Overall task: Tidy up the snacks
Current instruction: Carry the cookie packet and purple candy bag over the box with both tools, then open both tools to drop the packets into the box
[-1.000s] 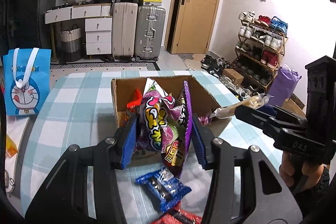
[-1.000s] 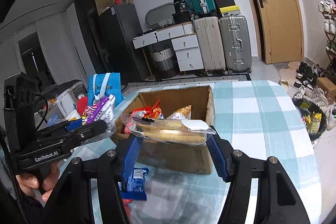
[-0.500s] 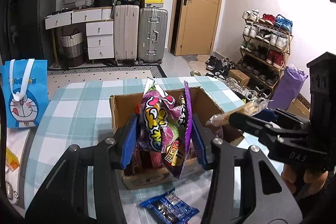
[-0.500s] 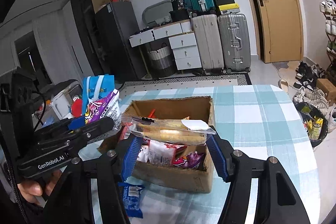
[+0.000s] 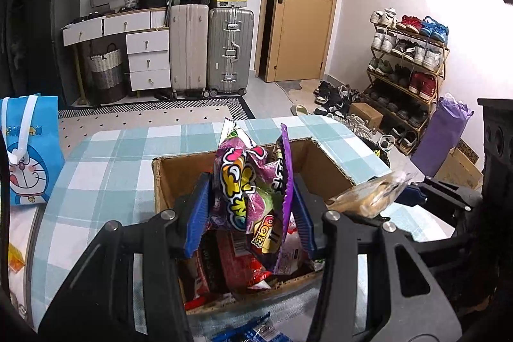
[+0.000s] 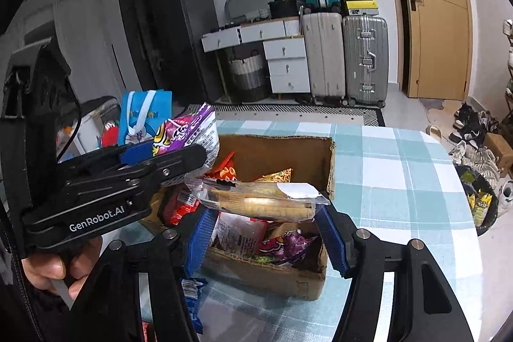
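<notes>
An open cardboard box (image 5: pixel 173 178) of snack packets stands on the checked tablecloth; it also shows in the right wrist view (image 6: pixel 282 149). My left gripper (image 5: pixel 250 223) is shut on a purple candy bag (image 5: pixel 247 194) and holds it over the box. The bag also shows in the right wrist view (image 6: pixel 189 130). My right gripper (image 6: pixel 266 233) is shut on a clear packet of wafer sticks (image 6: pixel 263 201) above the box's near side. That packet also shows at the right of the left wrist view (image 5: pixel 368 197).
A blue snack packet (image 6: pixel 192 297) lies on the table in front of the box. A blue cartoon bag (image 5: pixel 25 149) stands at the table's left edge. Suitcases, drawers and a shoe rack (image 5: pixel 407 66) line the room behind.
Both grippers have risen and moved forward with their packets, from in front of the box to over it. The box's contents have come into view.
</notes>
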A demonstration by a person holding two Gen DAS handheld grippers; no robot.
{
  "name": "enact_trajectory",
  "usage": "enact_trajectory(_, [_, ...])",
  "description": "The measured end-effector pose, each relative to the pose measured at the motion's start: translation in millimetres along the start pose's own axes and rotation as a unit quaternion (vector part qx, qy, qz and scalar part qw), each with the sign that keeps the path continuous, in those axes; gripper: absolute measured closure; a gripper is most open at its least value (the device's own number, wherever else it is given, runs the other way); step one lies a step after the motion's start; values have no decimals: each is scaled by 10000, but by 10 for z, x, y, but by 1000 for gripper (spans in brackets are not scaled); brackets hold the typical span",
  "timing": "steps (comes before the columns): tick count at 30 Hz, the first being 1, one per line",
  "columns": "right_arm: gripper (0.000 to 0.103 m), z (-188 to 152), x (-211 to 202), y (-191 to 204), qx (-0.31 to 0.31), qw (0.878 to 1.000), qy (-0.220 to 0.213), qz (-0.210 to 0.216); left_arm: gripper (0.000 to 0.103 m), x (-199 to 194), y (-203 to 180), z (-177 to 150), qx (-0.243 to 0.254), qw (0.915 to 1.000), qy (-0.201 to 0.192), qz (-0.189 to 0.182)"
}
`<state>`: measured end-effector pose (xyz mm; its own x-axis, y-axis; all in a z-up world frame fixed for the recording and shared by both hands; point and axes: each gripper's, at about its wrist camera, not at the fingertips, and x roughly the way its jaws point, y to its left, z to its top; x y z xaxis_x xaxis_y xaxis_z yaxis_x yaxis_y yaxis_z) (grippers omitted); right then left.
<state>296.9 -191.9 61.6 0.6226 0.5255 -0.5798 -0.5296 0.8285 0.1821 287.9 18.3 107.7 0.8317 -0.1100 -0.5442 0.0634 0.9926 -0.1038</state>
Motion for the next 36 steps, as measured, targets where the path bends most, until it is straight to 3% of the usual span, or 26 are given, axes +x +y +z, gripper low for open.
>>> enact_trajectory(10, [41,-6,250,-118,197,9991,322,180,58,332,-19,23,71,9999,116,38])
enact_trajectory(16, [39,19,354,-109,33,9995,302,119,58,431,-21,14,44,9999,136,48])
enact_trajectory(18, [34,5,317,-107,-22,9995,268,190,58,468,-32,2,31,9999,154,22])
enact_trajectory(22, [7,-51,82,-44,-291,9994,-112,-158,58,557,-55,-36,87,9997,211,-17])
enact_trajectory(26, [6,-101,-12,-86,-398,9986,-92,-350,57,619,-140,-48,258,9993,276,23])
enact_trajectory(31, [1,-193,-90,-167,-317,9984,57,-454,19,532,-163,-55,264,9991,327,-63])
enact_trajectory(33, [1,-239,-133,-173,-304,9985,55,-459,16,389,-137,-93,231,9993,253,-125])
enact_trajectory(35, [1,-288,-187,-169,-300,9985,74,-451,2,280,-113,-130,193,9995,258,-70])
enact_trajectory(36, [1,-300,-208,-162,-295,9985,73,-448,1,198,-86,-169,147,9996,231,-41])
